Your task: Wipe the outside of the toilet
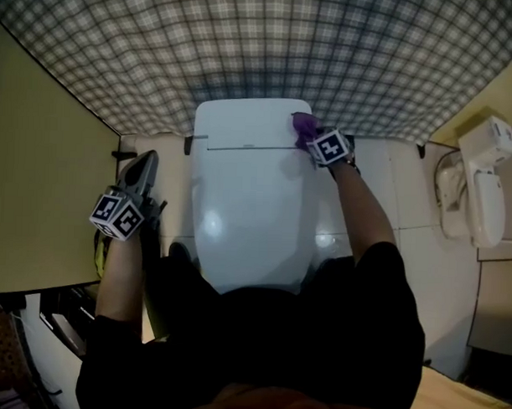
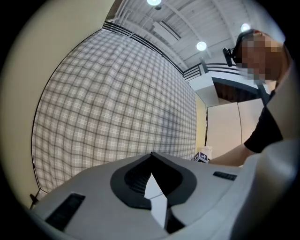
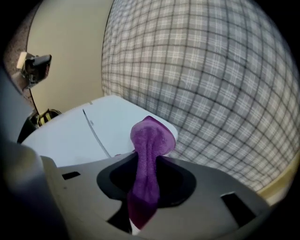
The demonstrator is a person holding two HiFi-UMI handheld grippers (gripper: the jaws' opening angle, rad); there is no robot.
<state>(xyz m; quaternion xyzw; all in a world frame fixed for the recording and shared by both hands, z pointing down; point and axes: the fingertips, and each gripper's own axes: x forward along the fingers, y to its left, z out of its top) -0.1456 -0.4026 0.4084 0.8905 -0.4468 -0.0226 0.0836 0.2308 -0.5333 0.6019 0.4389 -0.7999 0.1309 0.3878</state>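
1. Presently, the toilet [image 1: 252, 208]: white, lid down, in the middle of the head view. Its tank end lies at 12 o'clock against a plaid wall [image 1: 261, 49]. The lid closes off the bowl, so only outer surfaces are offered for wiping.
2. Purple cloth [image 1: 303, 126]: at the back of the lid near the hinge line, about 1 o'clock from the lid's centre. Its free end bunches forward past the jaw tips, so the fabric meets the porcelain before the tool does.
3. Right gripper [image 1: 315, 141]: jaws closed tight on the cloth, which fills the slot between them. The arm reaches out toward 12 o'clock, plainly to carry the cloth to the far end. Whether the cloth is pressed onto the lid or just above it is hard to judge from these angles.
4. Left gripper [image 1: 145, 160]: at 9 o'clock from the toilet, off its side, tips aimed toward 12 o'clock. The jaw tips meet with nothing between them. It appears parked clear of the wiping path.
5. Wall-mounted fitting [image 1: 483, 178]: white, at 3 o'clock, well apart from the toilet and untouched.
6. Stage, as judged: wiping is at the rear top of the toilet. The lid front and both flanks likely remain.
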